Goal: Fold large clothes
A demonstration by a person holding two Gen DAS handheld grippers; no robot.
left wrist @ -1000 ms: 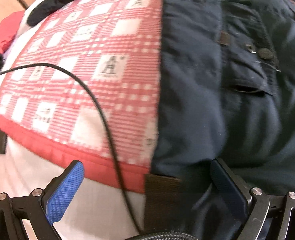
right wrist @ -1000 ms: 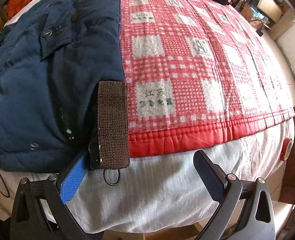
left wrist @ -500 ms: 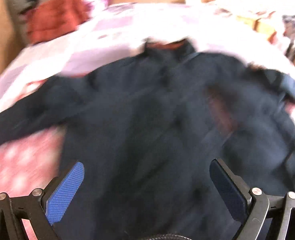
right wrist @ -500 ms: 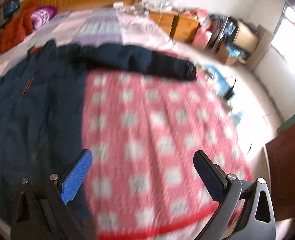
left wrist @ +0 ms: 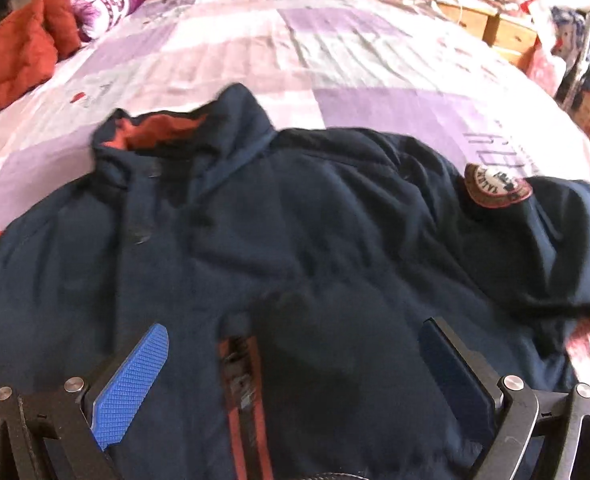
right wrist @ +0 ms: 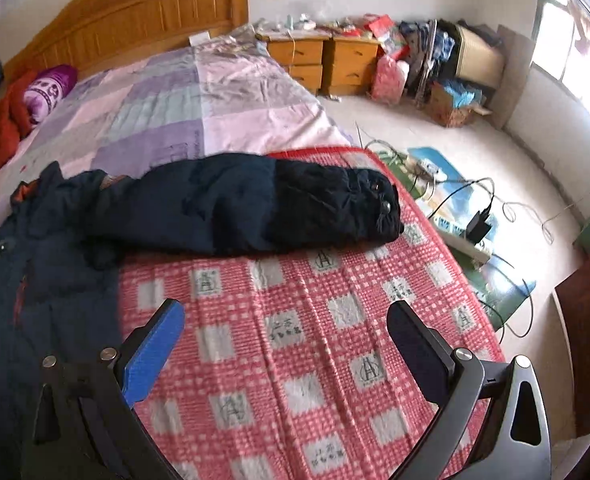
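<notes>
Jacket point(left wrist: 295, 248) flat — both grippers empty.

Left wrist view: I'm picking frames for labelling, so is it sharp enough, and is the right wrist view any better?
Left wrist view: navy jacket slightly motion-blurred, top right corner overexposed. Right wrist view: sharper, window glare at right, strong fisheye bending.

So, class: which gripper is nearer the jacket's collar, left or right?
Left. The left gripper hangs open over the jacket front, just below the collar. The right gripper sits over the checked blanket, off to the side.
</notes>
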